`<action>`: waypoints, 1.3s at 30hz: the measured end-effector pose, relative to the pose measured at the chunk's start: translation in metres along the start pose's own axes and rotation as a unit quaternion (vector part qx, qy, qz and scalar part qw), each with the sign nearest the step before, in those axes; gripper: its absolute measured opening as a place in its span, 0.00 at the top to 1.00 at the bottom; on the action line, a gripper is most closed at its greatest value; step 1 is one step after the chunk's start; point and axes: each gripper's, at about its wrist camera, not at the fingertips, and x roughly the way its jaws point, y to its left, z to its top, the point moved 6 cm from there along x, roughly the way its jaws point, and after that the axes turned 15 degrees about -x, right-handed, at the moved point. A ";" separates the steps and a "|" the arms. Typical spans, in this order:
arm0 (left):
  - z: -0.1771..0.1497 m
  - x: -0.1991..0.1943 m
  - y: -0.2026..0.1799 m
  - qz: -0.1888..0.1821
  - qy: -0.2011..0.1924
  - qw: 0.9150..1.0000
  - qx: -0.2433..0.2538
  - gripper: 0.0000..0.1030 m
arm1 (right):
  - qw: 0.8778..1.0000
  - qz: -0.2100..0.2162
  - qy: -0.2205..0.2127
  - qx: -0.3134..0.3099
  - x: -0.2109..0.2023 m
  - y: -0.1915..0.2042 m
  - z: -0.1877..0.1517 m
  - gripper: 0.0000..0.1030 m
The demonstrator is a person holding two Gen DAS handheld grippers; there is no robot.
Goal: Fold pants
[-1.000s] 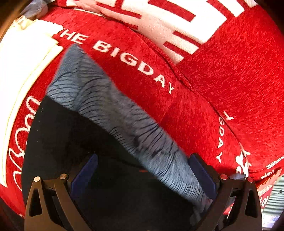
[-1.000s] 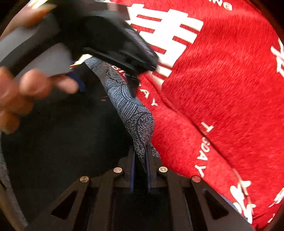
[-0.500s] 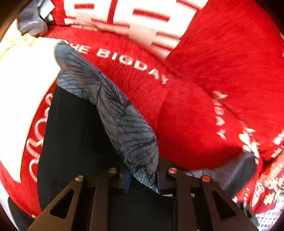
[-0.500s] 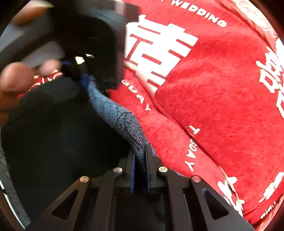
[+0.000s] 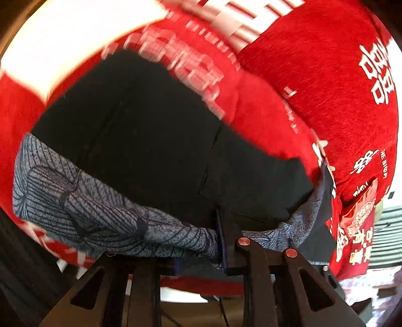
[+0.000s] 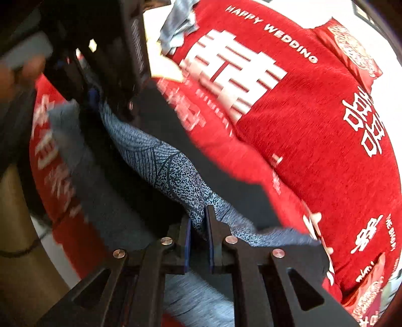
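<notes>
The black pants (image 5: pixel 155 130) lie on a red printed cloth, with a grey-blue patterned waistband (image 5: pixel 83 208) along their near edge. My left gripper (image 5: pixel 221 241) is shut on this waistband and holds it lifted. In the right wrist view the same waistband (image 6: pixel 170 171) runs as a raised strip between the two grippers. My right gripper (image 6: pixel 199 234) is shut on its near end. The left gripper (image 6: pixel 105 75) shows there at the upper left, blurred, clamped on the far end. The black pants fabric (image 6: pixel 150 191) hangs below the strip.
The red cloth (image 6: pixel 326 156) with white wedding lettering covers the surface to the right and beyond. A red packet (image 6: pixel 354 50) lies at its far right corner. A grey-blue cloth bundle (image 6: pixel 178 22) lies at the back. The surface edge and a brown floor (image 6: pixel 22 251) are at left.
Both grippers have lifted the waistband and pulled it towards me; the pants now spread wider in the left view. The left gripper, open one second ago, closed on the waistband.
</notes>
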 end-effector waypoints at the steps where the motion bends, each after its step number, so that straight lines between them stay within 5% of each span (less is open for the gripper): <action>1: -0.003 0.005 0.007 0.000 0.009 1.000 -0.007 0.74 | 1.000 0.005 0.010 -0.001 0.003 0.008 -0.004 0.86; 4: -0.012 0.005 0.023 0.003 0.009 1.000 -0.016 0.57 | 1.000 0.002 0.027 -0.001 0.002 0.010 -0.008 0.81; 7: -0.013 -0.017 0.022 0.022 -0.029 0.999 0.004 0.31 | 0.999 0.028 0.012 0.024 -0.017 -0.006 -0.006 0.52; 9: -0.015 -0.032 0.023 0.026 -0.051 0.998 0.006 0.25 | 0.997 0.038 -0.003 0.060 -0.032 -0.017 -0.008 0.42; 13: -0.014 -0.058 0.023 0.025 -0.081 0.996 0.015 0.25 | 0.980 0.065 -0.014 0.188 -0.037 -0.077 -0.014 0.36; 17: 0.000 -0.070 0.000 0.031 -0.122 0.991 0.051 0.25 | 0.969 0.057 0.039 0.237 0.001 -0.108 -0.008 0.33; 22: 0.016 -0.037 -0.032 0.070 -0.123 0.985 0.097 0.25 | 0.939 0.108 0.150 0.290 0.057 -0.092 -0.022 0.33; 26: 0.005 0.003 -0.015 0.123 -0.080 0.982 0.115 0.25 | 0.938 0.104 0.154 0.292 0.041 -0.069 -0.047 0.33; 31: -0.027 0.014 -0.011 0.174 -0.116 0.952 0.224 0.17 | 0.927 0.114 0.152 0.322 0.001 -0.068 -0.073 0.32; 36: -0.027 0.017 -0.013 0.178 -0.114 0.953 0.217 0.11 | 0.921 0.022 0.146 0.362 0.001 -0.146 -0.086 0.21; 39: -0.029 0.017 -0.010 0.178 -0.114 0.952 0.220 0.11 | 0.897 -0.003 0.197 0.395 0.046 -0.195 -0.104 0.21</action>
